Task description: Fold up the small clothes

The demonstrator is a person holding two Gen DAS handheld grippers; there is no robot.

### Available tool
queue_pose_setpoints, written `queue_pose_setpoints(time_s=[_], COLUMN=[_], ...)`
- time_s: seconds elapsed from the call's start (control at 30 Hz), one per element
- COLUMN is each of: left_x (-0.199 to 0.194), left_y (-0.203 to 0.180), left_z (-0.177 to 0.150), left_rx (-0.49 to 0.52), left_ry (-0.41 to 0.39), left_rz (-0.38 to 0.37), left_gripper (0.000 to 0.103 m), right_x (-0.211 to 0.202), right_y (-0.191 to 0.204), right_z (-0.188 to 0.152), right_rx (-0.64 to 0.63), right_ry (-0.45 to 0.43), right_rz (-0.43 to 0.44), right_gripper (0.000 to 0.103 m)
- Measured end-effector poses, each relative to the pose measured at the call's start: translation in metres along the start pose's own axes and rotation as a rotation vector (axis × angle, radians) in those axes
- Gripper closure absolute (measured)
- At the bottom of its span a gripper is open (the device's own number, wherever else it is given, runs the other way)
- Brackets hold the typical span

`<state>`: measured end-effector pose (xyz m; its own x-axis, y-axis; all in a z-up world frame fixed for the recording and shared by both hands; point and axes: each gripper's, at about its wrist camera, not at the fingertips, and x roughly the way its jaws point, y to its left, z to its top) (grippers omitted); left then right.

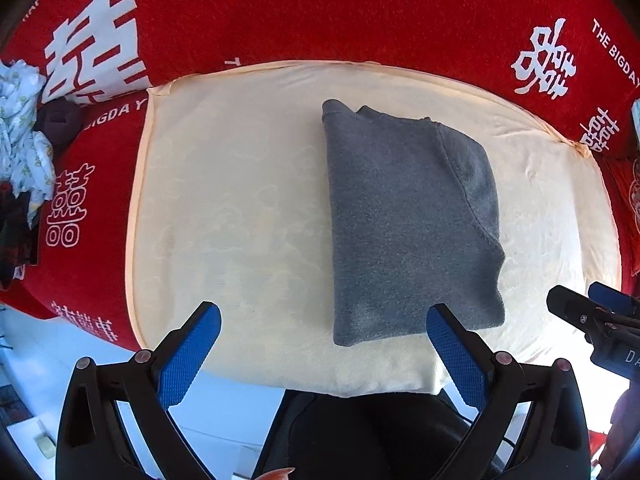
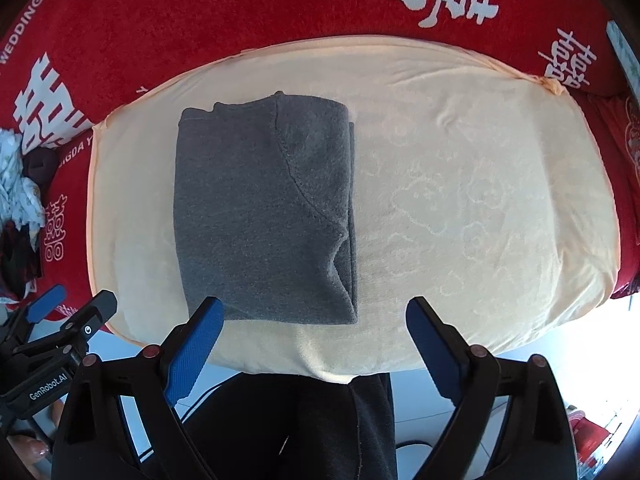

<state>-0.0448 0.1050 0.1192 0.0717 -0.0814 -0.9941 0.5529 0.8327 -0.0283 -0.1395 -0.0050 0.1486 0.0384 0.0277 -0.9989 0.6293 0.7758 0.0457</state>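
A grey fleece garment (image 1: 408,220) lies folded into a flat rectangle on a cream cushion (image 1: 240,208); it also shows in the right wrist view (image 2: 264,216). My left gripper (image 1: 324,320) is open and empty, held above the cushion's near edge, with its right finger over the garment's near corner. My right gripper (image 2: 314,316) is open and empty, just short of the garment's near edge. Each gripper shows at the edge of the other's view: the right one (image 1: 592,316) and the left one (image 2: 68,316).
The cream cushion (image 2: 480,184) rests on a red blanket (image 1: 320,12) with white characters. A heap of other clothes (image 1: 24,136) lies at the far left. A dark chair or trousers (image 2: 304,428) sits below the cushion's near edge.
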Motion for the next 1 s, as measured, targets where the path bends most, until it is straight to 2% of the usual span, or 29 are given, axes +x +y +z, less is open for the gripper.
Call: queue_pose_setpoints(time_s=[1.0], left_x=[-0.0063], left_y=[-0.0035], left_z=[0.0052], left_rx=[0.002], left_ry=[0.006], left_rz=[0.02], left_gripper=[0.0], right_x=[-0.007], right_y=[0.0072], right_z=[0.0036], right_rx=[-0.019], right_ry=[-0.01], right_rz=[-0.03], right_gripper=[0.009])
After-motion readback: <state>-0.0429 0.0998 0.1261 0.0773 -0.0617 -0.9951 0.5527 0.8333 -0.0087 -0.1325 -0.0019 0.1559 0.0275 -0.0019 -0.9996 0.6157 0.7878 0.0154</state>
